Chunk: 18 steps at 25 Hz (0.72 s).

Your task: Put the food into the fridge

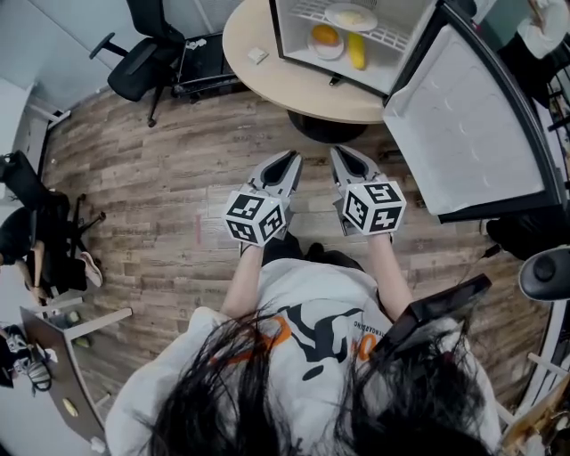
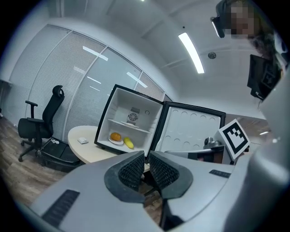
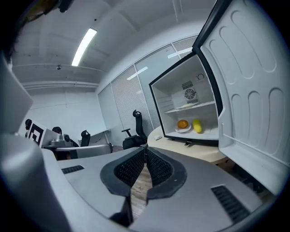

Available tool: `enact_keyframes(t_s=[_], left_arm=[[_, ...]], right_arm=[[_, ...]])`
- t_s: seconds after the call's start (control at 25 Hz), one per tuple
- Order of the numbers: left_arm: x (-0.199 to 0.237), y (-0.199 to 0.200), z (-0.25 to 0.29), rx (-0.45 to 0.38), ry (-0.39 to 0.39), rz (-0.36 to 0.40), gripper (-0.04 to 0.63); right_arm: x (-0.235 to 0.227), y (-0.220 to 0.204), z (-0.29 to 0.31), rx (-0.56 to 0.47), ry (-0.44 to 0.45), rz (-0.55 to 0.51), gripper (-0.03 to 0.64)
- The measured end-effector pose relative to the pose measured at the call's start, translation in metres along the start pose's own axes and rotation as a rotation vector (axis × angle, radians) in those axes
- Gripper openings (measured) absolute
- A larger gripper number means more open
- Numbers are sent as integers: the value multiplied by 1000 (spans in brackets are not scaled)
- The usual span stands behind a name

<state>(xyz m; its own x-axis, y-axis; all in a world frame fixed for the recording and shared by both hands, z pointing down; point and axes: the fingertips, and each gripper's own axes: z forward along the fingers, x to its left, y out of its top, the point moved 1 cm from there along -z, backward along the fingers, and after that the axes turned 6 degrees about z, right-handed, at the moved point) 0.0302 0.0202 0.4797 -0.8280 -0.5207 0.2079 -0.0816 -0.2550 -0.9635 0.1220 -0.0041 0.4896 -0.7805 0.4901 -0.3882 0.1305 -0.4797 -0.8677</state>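
A small white fridge (image 1: 278, 27) stands open on a round table (image 1: 267, 85), its door (image 1: 472, 125) swung out to the right. On its lower shelf lie an orange food on a small plate (image 1: 325, 36) and a yellow food (image 1: 356, 51); a plate of pale food (image 1: 350, 16) rests on the upper rack. Both grippers hang side by side above the wooden floor, short of the table. My left gripper (image 1: 289, 158) is shut with nothing in it, and so is my right gripper (image 1: 343, 153). The left gripper view shows the orange food (image 2: 116, 136) and the yellow food (image 2: 129, 143) beyond the closed jaws.
A small white object (image 1: 256, 55) lies on the table's left part. A black office chair (image 1: 147, 53) stands at the upper left, more furniture (image 1: 36, 232) along the left edge. The open door (image 3: 253, 113) fills the right side of the right gripper view.
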Motion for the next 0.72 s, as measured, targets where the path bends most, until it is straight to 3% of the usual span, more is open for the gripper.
enact_keyframes(t_s=[0.72], left_arm=[[1,-1,-25,-6,46,15,41]], right_arm=[[12,-1,-3,-7,22,-17,29]])
